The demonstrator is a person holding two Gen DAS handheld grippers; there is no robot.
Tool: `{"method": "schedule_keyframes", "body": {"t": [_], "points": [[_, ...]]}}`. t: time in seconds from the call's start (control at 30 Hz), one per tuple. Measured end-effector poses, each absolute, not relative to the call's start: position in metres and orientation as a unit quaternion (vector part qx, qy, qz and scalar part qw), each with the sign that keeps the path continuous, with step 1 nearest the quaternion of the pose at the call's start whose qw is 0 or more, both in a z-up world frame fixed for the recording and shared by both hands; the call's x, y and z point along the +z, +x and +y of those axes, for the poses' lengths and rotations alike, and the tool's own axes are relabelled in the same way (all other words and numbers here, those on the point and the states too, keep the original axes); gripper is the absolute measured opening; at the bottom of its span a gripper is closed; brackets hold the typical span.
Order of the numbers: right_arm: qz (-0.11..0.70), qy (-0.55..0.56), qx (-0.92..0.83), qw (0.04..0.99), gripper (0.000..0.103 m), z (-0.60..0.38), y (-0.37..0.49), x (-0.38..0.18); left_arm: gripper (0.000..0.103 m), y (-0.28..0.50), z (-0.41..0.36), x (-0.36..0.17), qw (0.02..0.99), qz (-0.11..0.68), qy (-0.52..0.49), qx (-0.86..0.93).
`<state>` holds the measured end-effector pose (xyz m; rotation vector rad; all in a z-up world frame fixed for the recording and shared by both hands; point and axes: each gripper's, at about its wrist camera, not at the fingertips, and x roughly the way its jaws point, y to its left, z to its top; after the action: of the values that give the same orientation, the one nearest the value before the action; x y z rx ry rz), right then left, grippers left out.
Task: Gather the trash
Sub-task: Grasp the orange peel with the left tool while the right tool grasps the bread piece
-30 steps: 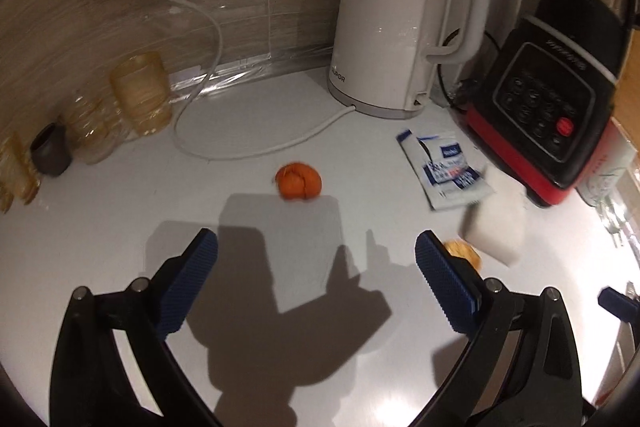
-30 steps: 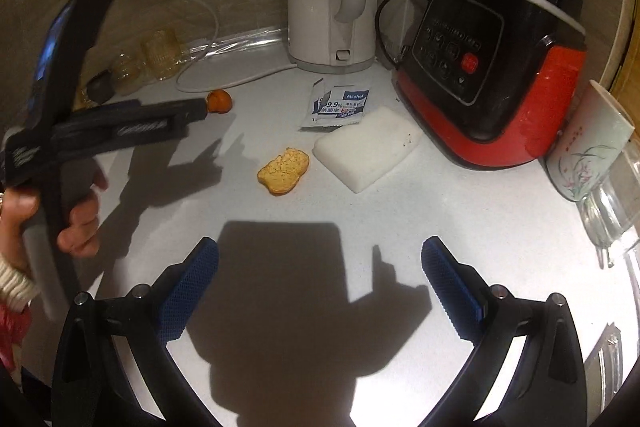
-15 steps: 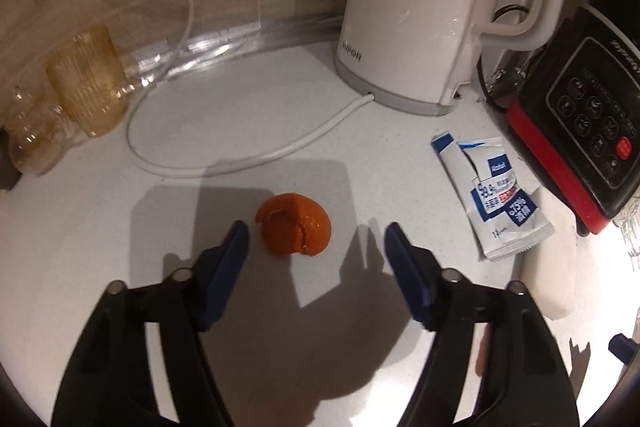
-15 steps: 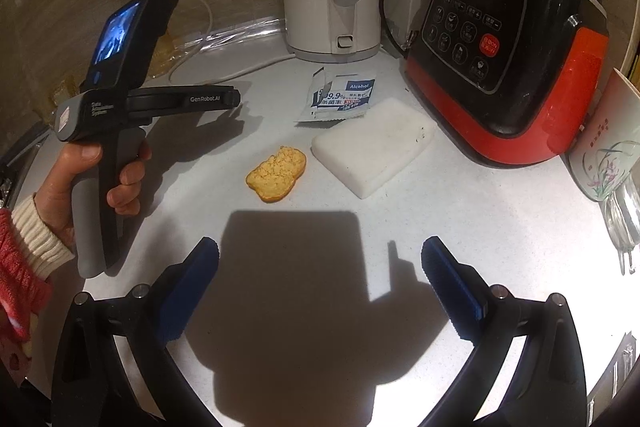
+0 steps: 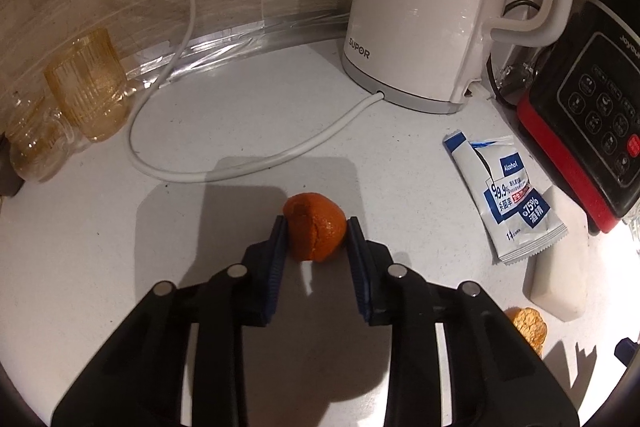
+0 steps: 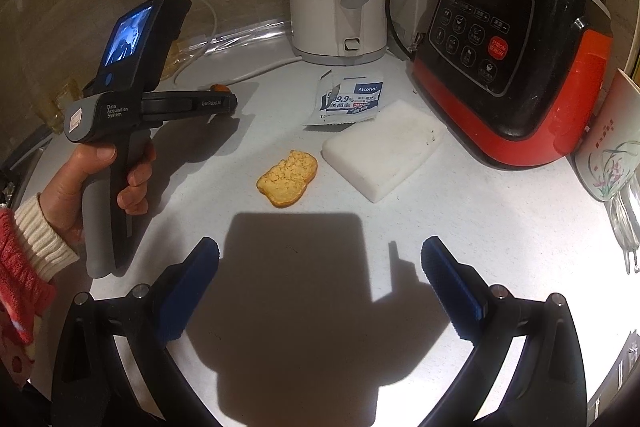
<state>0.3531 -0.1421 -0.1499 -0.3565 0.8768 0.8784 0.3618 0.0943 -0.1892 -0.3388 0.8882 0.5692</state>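
An orange peel lies on the white counter. My left gripper is shut on it, both blue pads touching its sides; it also shows in the right wrist view, with a sliver of the peel at its tip. A torn alcohol-wipe packet, a yellow crust piece and a white sponge lie to the right. My right gripper is open and empty, near the front edge, short of the crust.
A white kettle with its cord stands at the back. A red-black cooker is at the right, with a cup beside it. Amber glasses stand at the left by the wall.
My left gripper moved forward to the orange peel and closed around it. The right gripper stayed open and nearly still.
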Motion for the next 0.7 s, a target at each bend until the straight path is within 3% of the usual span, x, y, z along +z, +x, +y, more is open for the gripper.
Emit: {"method": "schedule_keyframes", "body": {"t": [0.37,0.7], "points": [[0.441,-0.159,0.407,0.784,0.072,-0.110,0.366,-0.165,0.026,0.347,0.083,-0.175,0.859,0.413,-0.158,0.260],[0.451,-0.176,0.390,0.783,0.066,-0.064,0.366,-0.182,0.026,0.321,0.082,-0.166,0.856,0.410,-0.172,0.262]]}}
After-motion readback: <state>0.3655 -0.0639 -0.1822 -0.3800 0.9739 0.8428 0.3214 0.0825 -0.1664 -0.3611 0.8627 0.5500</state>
